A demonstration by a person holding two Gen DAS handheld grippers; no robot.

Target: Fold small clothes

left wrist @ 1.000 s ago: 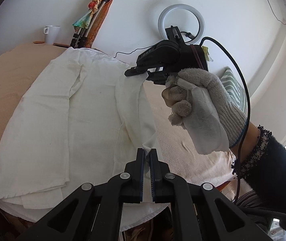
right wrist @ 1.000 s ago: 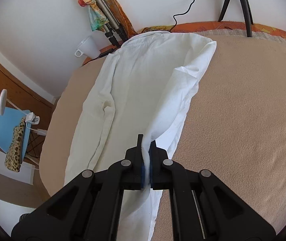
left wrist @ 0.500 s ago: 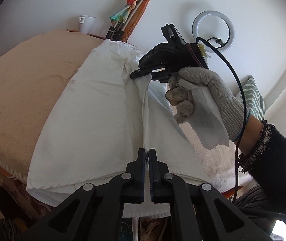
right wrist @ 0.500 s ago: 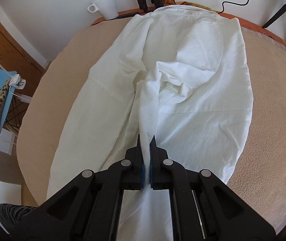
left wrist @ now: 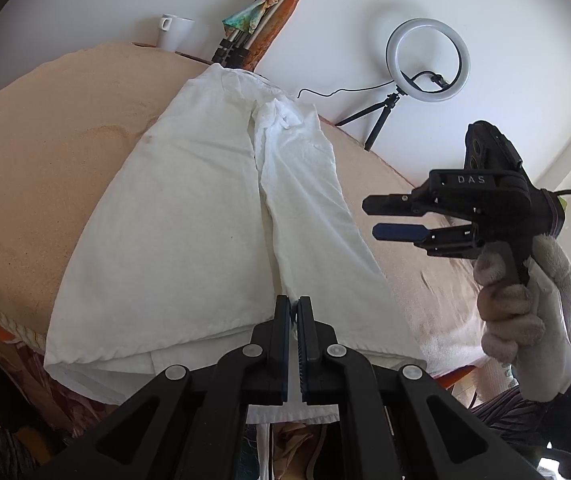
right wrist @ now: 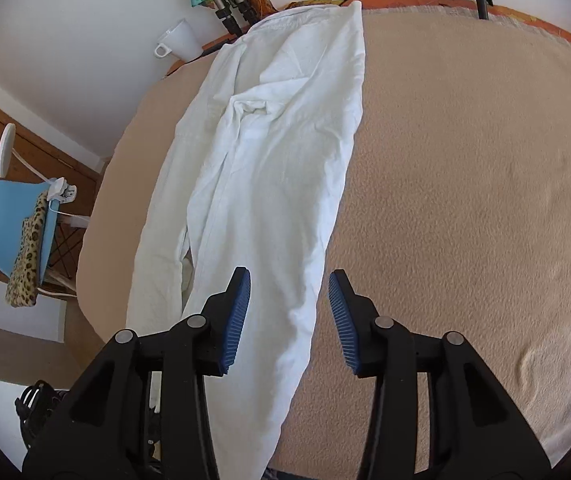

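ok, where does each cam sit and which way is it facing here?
Left wrist: on the left gripper, shut on the white garment hem, looking up its length to the wall; right gripper and gloved hand show at right.
Right wrist: on the right gripper, open above the garment, facing the same wall.
Shared: garment, beige cover, white mug.

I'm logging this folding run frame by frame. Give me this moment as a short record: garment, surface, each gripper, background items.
garment: white garment lying lengthwise, one side folded over
surface: beige blanket over the table
left gripper: shut on the garment's near hem
right gripper: open, empty, above the garment's edge, held in a gloved hand
background: white mug, ring light, blue chair
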